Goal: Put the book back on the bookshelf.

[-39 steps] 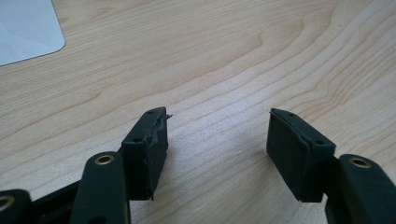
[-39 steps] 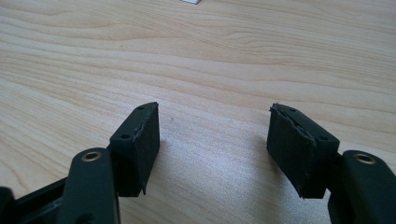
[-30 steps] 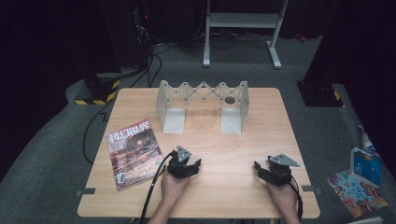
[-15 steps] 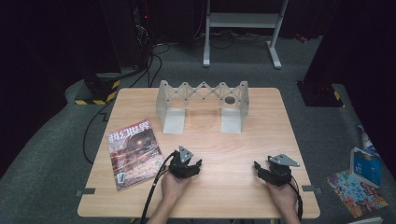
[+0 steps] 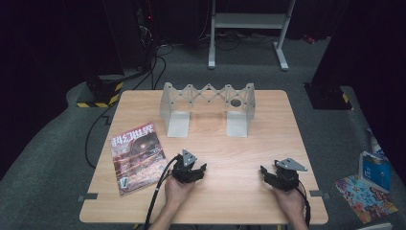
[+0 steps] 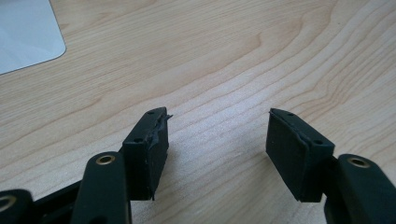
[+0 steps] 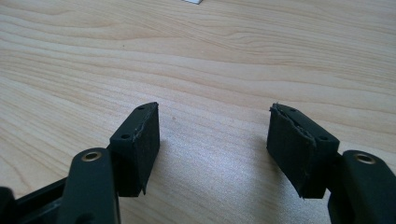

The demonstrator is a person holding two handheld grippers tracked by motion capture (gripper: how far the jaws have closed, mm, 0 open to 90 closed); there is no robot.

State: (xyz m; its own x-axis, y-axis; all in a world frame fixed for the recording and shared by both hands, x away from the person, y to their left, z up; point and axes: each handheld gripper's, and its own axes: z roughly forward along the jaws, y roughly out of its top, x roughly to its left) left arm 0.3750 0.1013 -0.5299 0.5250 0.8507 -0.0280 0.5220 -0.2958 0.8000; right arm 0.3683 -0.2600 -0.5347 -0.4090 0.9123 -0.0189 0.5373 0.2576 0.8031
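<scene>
A magazine (image 5: 138, 156) with a dark red cover lies flat at the table's front left. A grey folding rack (image 5: 208, 107) with a zigzag lattice stands at the back middle. My left gripper (image 5: 195, 170) rests low over the wood just right of the magazine, jaws wide apart and empty (image 6: 217, 135). My right gripper (image 5: 268, 173) rests near the front right, also open over bare wood (image 7: 214, 133). A corner of the rack's grey foot (image 6: 28, 35) lies at the upper left of the left gripper view.
The wooden table (image 5: 210, 143) is bare between the rack and the grippers. A black cable (image 5: 160, 191) trails off the front edge from the left gripper. On the floor to the right lie a blue box (image 5: 375, 170) and a colourful booklet (image 5: 366, 196).
</scene>
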